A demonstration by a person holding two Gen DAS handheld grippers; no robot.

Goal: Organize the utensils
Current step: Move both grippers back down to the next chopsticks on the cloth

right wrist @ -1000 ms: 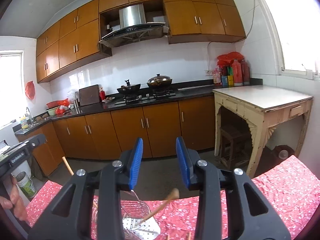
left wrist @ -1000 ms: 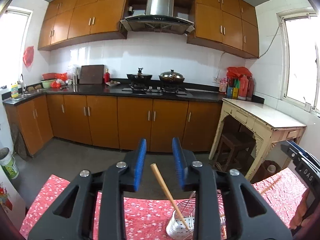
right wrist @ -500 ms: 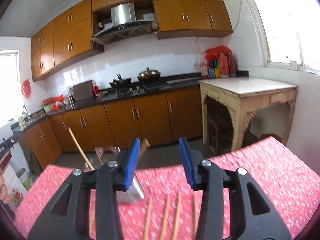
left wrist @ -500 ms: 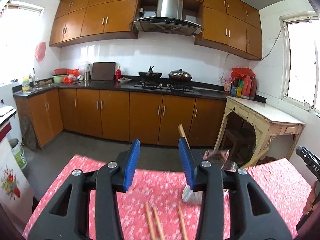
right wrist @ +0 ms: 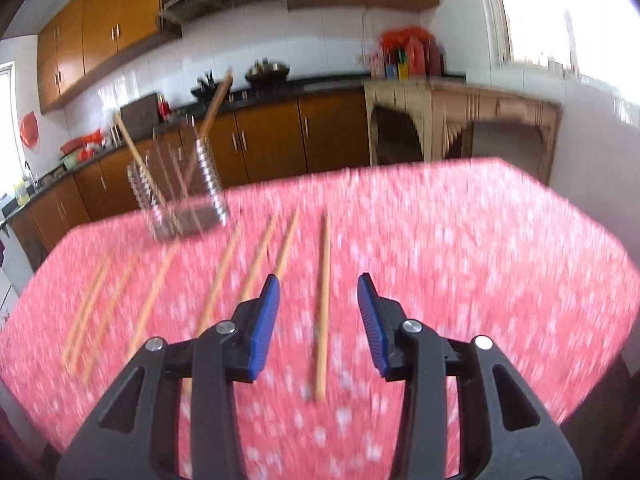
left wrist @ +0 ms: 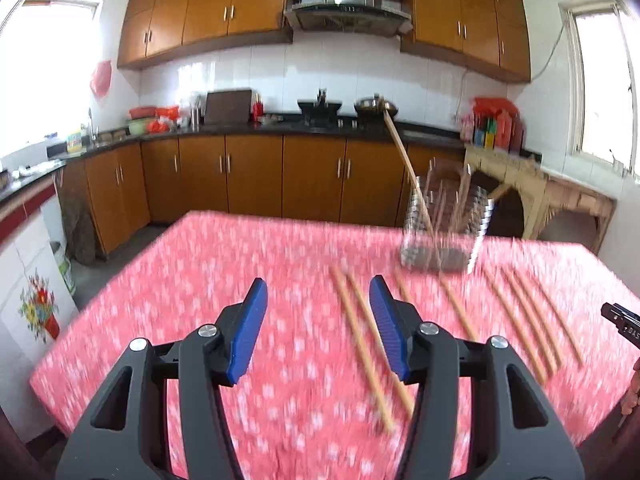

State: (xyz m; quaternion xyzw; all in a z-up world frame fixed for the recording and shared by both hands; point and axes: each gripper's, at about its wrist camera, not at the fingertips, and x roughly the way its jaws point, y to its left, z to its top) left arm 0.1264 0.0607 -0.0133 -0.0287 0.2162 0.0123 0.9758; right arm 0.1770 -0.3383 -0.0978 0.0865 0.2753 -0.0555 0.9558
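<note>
Several wooden chopsticks (left wrist: 360, 332) lie side by side on the red floral tablecloth (left wrist: 224, 272); they also show in the right wrist view (right wrist: 324, 288). A metal wire utensil holder (left wrist: 444, 228) stands at the far side of the table with two chopsticks (left wrist: 404, 160) leaning in it; it also shows in the right wrist view (right wrist: 180, 196). My left gripper (left wrist: 318, 296) is open and empty above the table, just left of the leftmost chopsticks. My right gripper (right wrist: 318, 292) is open and empty, with the rightmost chopstick lying between its fingers' line below. Both views are motion-blurred.
The tablecloth (right wrist: 460, 240) covers the whole table, whose edges fall off on all sides. Behind it are wooden kitchen cabinets (left wrist: 256, 176), a black counter with pots (left wrist: 320, 106), and a worn cream side table (right wrist: 460, 120). Part of the other gripper (left wrist: 624, 324) shows at the right edge.
Both grippers have pulled back and tilted down from the holder. The table top and the row of chopsticks now fill the view, and the holder sits farther away.
</note>
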